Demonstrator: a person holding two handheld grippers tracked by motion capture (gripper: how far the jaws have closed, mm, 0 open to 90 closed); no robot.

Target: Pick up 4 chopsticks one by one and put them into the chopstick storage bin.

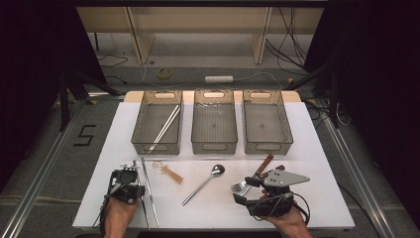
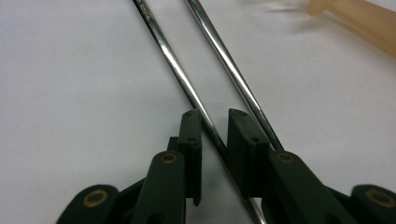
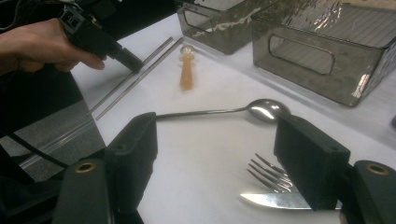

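White tabletop [image 1: 317,148], metal chopsticks [image 1: 150,191] lying at its left edge. Left gripper [image 2: 215,119] straddles one stick, jaws narrow, probably not pinching yet. Center it, squeeze squarely so it won't roll. Right gripper [image 3: 217,140] hangs open over forks [image 3: 271,175].

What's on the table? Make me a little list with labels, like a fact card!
left gripper: jaws narrow, astride one metal chopstick, not yet pressing it
second metal chopstick: beside it, outside the jaws
right gripper: open, holding nothing
fork: on the table near the right gripper
spoon: mid table
small plastic spoon: near the chopsticks
bins: three in a row
left bin: holds pale chopsticks
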